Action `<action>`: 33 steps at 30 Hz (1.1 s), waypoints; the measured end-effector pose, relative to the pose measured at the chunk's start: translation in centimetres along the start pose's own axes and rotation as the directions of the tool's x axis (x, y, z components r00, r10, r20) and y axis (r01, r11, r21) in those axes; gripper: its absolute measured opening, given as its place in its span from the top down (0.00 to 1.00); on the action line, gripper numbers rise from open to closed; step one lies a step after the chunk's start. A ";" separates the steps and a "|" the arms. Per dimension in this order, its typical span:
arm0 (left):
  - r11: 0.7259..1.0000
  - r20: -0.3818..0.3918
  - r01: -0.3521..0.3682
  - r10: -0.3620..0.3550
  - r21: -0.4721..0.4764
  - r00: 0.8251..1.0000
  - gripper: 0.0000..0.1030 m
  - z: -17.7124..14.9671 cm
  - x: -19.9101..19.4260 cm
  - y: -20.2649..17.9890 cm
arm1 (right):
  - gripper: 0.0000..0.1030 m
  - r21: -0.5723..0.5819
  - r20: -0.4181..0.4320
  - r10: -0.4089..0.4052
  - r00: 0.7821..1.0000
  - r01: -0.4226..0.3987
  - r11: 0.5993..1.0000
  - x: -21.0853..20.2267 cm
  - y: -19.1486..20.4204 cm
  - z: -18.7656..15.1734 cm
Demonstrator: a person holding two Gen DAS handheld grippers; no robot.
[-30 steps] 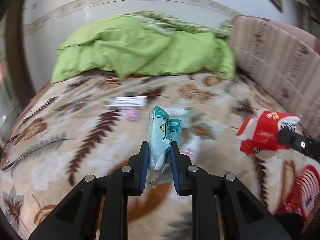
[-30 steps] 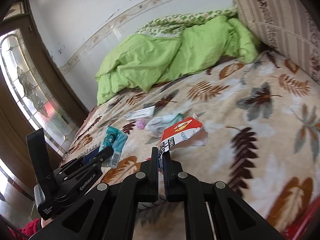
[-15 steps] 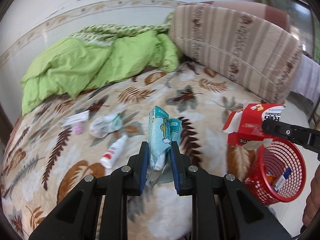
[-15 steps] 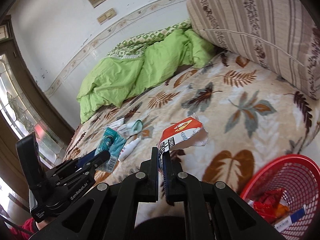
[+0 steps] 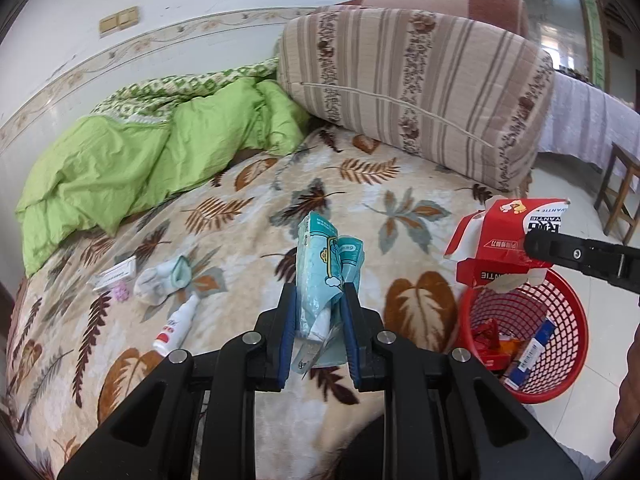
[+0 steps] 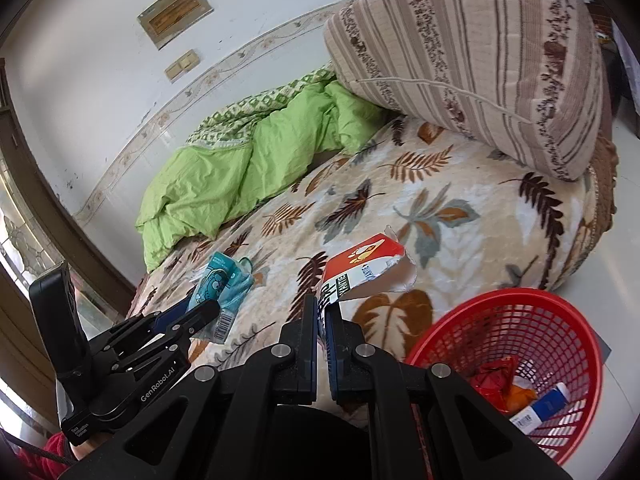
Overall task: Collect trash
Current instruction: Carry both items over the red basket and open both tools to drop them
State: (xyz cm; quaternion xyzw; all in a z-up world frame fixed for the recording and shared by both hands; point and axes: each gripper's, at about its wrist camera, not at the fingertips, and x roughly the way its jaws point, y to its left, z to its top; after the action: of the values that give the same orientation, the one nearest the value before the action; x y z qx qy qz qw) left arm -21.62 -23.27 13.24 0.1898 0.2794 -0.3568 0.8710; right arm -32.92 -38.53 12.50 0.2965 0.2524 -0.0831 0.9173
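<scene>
My left gripper [image 5: 320, 320] jaws clamp the blue packet [image 5: 324, 264], my right gripper [image 6: 321, 320] pinches the torn carton [image 6: 360, 268]; released short of the lower-right basket [image 6: 520, 308], either could miss.

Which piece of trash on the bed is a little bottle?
The white bottle with the red label, lying on its side near the sock. The others are a flat box and a small pink thing.

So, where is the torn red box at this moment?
The torn red box is held in the right tongs, raised at the bed's edge just above the near rim of the red basket on the floor; it shows at the right of the left wrist view.
</scene>
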 end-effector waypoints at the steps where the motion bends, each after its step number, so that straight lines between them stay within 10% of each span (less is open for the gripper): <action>1: 1.000 0.001 0.006 -0.006 0.010 1.000 0.80 0.1 0.0 -0.5 | 0.96 0.006 0.006 -0.007 1.000 0.007 1.000 -0.5 -0.4 0.0; 10: 0.982 -0.048 0.171 -0.168 0.075 0.985 0.80 1.1 0.4 -4.6 | 0.96 0.053 0.030 -0.082 0.996 0.080 0.995 -4.1 -3.4 -0.3; 25: 0.865 -0.275 0.489 -0.445 0.117 0.852 0.69 1.7 4.4 -13.8 | 0.95 0.139 -0.026 -0.213 0.977 0.214 0.967 -6.5 -9.7 -1.5; 27: 0.865 -0.283 0.488 -0.442 0.115 0.851 0.54 1.6 4.8 -14.2 | 0.94 0.156 -0.070 -0.224 0.972 0.232 0.960 -6.0 -10.5 -1.5; 33: 0.878 -0.255 0.472 -0.439 0.085 0.862 0.54 1.7 4.5 -12.8 | 0.84 0.209 -0.112 -0.252 0.961 0.271 0.940 -6.0 -12.1 -2.0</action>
State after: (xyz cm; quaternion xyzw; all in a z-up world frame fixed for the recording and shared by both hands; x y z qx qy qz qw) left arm -27.68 -35.08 10.13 0.2203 0.3880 -0.5478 0.7077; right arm -42.55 -47.14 8.03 0.3644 0.3169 -0.2194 0.8477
